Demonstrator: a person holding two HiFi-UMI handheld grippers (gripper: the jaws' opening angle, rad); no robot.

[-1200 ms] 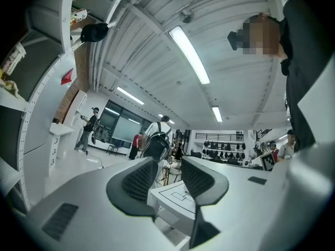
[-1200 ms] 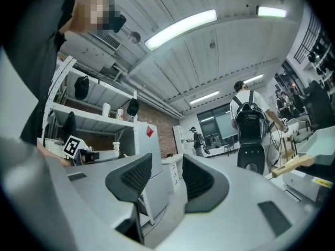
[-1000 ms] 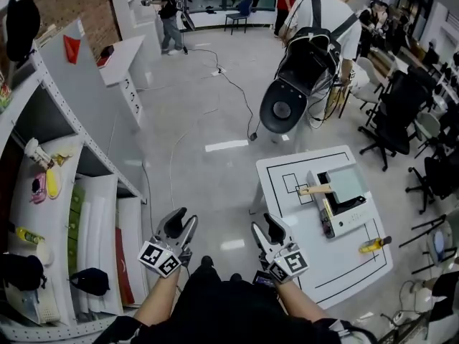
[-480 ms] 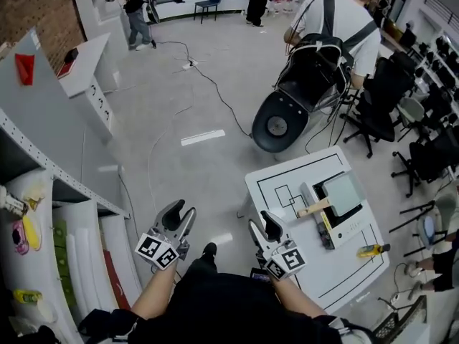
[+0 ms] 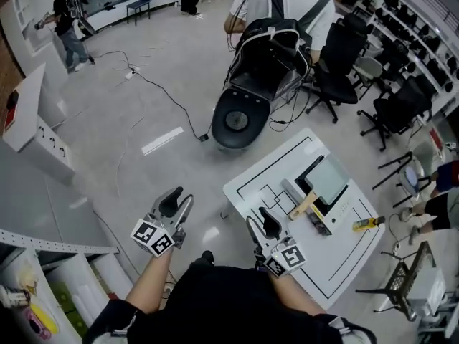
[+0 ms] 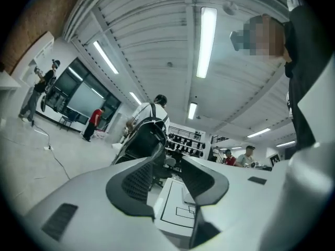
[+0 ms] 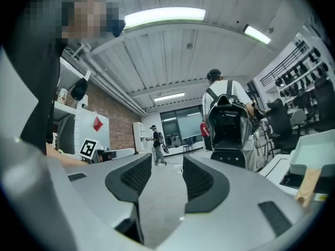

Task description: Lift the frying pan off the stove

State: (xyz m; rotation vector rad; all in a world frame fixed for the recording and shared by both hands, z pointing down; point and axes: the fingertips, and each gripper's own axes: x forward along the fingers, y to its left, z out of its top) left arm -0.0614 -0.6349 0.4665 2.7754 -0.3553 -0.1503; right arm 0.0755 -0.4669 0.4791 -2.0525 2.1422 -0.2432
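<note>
I log this as an open lab hall: black office chairs point(image 5: 331, 54), floor cables point(image 5: 161, 95), line-marked white test table point(image 5: 337, 260), ceiling strip lights point(image 6: 205, 41), brick wall point(image 7: 118, 116).

left gripper point(image 5: 176, 203) jaws apart, right gripper point(image 5: 259, 224) likewise

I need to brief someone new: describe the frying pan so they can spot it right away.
Look at the white table marked with black lines, to the person's front right. A flat stove sits on it, and the frying pan rests on top of that. It is square and grey with a pale wooden handle, unlike the small yellow bottle lying apart on the table.
</note>
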